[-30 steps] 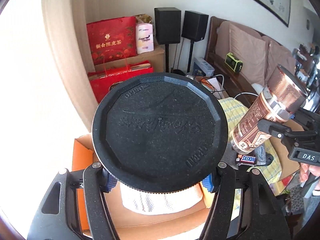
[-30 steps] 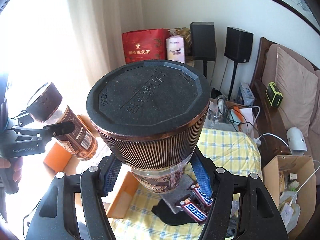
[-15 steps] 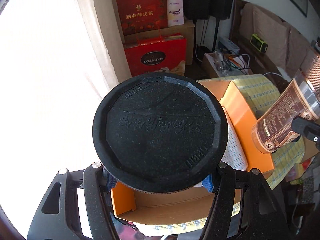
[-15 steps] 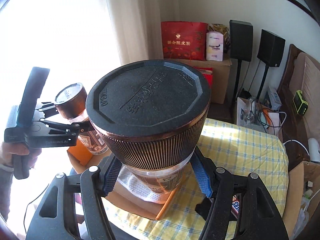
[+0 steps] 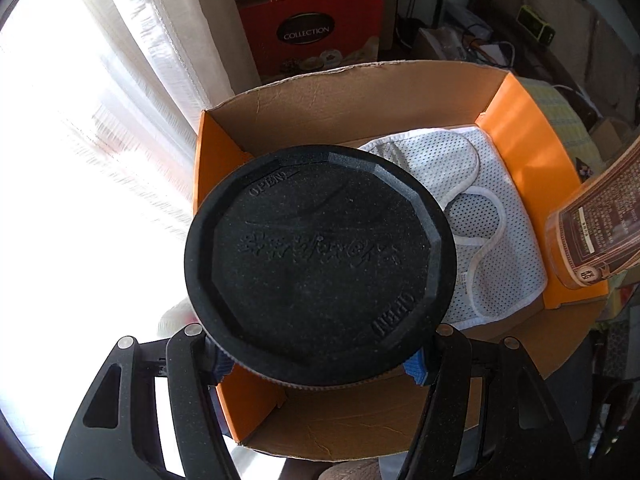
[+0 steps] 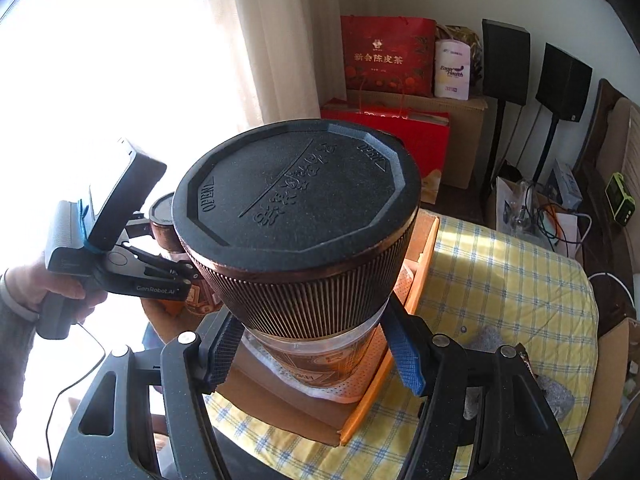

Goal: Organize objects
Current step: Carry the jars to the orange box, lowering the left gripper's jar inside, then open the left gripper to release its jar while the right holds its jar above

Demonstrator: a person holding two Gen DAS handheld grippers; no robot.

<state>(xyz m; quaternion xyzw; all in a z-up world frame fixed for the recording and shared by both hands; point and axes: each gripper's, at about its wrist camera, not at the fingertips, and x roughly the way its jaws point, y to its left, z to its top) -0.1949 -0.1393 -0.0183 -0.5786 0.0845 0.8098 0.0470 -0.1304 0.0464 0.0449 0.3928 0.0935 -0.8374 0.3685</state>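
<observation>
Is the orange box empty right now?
No, a white mesh cloth lies on the floor of the orange box, seen in the left wrist view.

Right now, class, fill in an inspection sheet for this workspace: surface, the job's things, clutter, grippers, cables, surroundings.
Surface: table under a yellow checked cloth.
Job's things: open orange box on the table, white mesh cloth lying inside; two brown jars with black lids, left jar and right jar, both held over the box.
Clutter: small dark items on the cloth at the right, too blurred to name.
Grippers: left gripper shut on the left jar; right gripper shut on the right jar.
Cables: tangle by the floor boxes.
Surroundings: curtain, red gift bags, two speakers, sofa.
</observation>
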